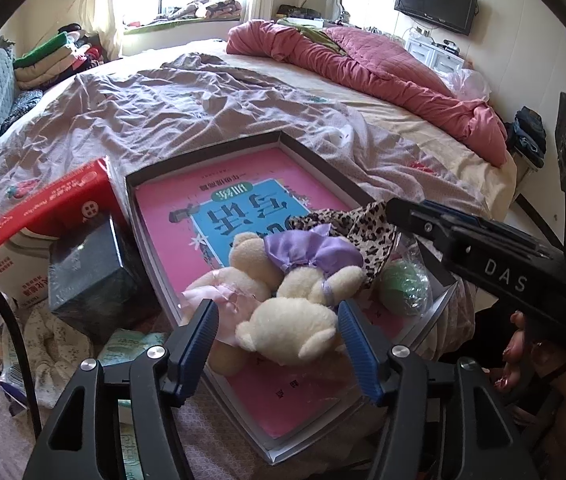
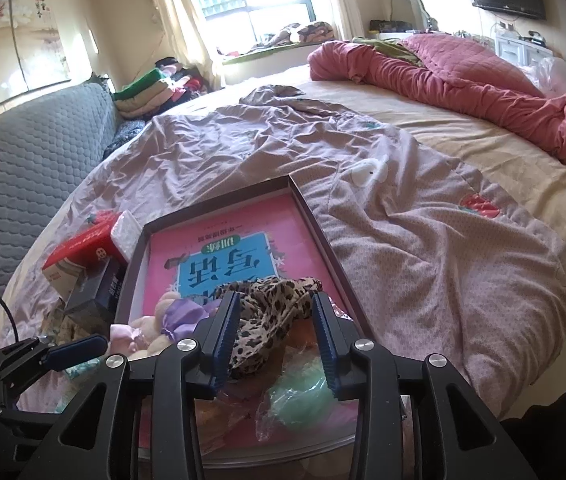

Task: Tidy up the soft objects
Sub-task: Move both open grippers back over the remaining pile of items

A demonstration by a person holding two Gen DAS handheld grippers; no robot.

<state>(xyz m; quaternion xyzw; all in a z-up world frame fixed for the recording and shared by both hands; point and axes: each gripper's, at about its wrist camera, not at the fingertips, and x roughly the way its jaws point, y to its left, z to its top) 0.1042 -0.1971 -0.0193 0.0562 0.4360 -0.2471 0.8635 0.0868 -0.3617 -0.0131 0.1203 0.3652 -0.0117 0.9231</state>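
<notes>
A shallow box (image 1: pixel 283 138) with a pink book in it lies on the bed. Two cream teddy bears lie in its near end: one in a purple dress (image 1: pixel 311 256), one in a pink dress (image 1: pixel 223 292). My left gripper (image 1: pixel 279 326) is open, its jaws on either side of a cream bear head (image 1: pixel 287 328). A leopard-print cloth (image 2: pixel 267 308) lies beside the bears. My right gripper (image 2: pixel 275 340) is open around the cloth. A green soft item in clear plastic (image 2: pixel 303 396) lies just under it.
A red and white carton (image 1: pixel 47 212) and a dark box (image 1: pixel 91 276) sit left of the shallow box (image 2: pixel 311 208). A crumpled mauve sheet (image 2: pixel 423 248) covers the bed. A pink quilt (image 2: pixel 463 72) lies at the far side. A grey sofa (image 2: pixel 23 168) stands left.
</notes>
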